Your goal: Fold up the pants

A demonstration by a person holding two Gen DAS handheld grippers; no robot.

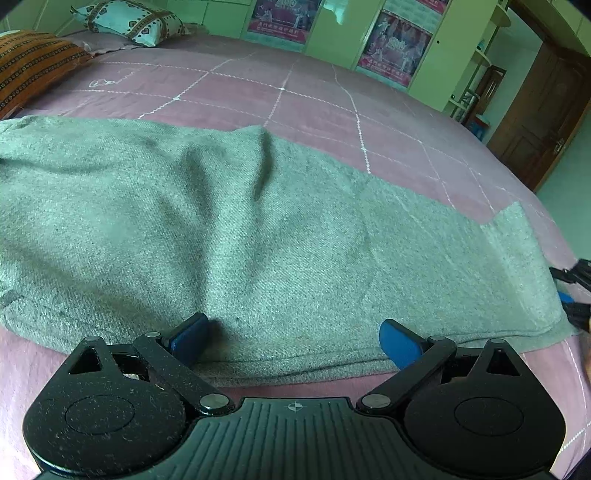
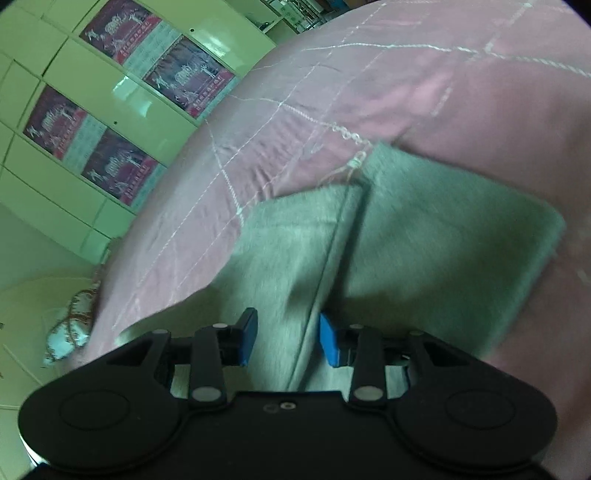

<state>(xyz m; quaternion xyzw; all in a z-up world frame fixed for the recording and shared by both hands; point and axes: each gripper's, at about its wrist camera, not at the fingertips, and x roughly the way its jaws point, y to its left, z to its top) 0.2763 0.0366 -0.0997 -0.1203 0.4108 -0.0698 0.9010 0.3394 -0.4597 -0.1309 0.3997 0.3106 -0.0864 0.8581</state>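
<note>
Pants (image 1: pixel 258 229), grey, lie spread across the pink bed (image 1: pixel 295 92). Left gripper (image 1: pixel 293 341) sits wide open at their near edge; right gripper (image 2: pixel 288 339), partly open, straddles a raised seam fold.

A pink quilted bedspread (image 1: pixel 314 107) carries a patterned pillow (image 1: pixel 129 20) and striped cushion (image 1: pixel 29 62), with green cupboards (image 2: pixel 55 110), posters (image 1: pixel 395 48) and a wooden door (image 1: pixel 543 122) beyond.

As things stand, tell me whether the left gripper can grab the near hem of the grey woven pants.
Probably yes. The left gripper stands open, its blue pads straddling the near hem of the grey woven pants on the pink quilted bedspread, with nothing between them.
</note>
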